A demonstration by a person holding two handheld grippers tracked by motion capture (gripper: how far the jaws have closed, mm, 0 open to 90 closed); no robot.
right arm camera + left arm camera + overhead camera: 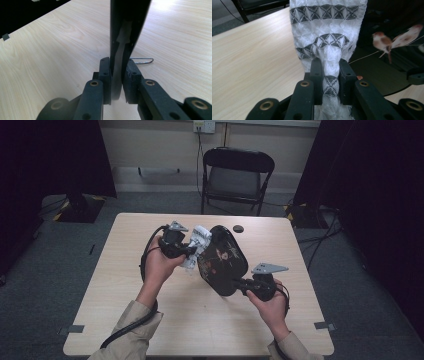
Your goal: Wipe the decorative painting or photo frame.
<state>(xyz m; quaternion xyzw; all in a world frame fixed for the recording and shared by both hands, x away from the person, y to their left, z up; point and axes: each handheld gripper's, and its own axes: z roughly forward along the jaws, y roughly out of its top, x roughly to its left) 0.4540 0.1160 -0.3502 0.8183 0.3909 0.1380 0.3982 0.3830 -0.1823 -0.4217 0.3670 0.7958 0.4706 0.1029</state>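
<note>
The left gripper was clenched on a white cloth with grey patterned bands, which was pressed against the black tray just ahead of its jaws. The right gripper pinched the tray's near edge, holding it tilted above the table.

So the tray sits tilted over the middle of the worktop, with the left gripper pinching a cloth right against its left edge and the right gripper clamped on its near right rim. A small round cap lies behind the tray near the far edge, a chair stands beyond the worktop, and a wire clip lies just past the right gripper.
</note>
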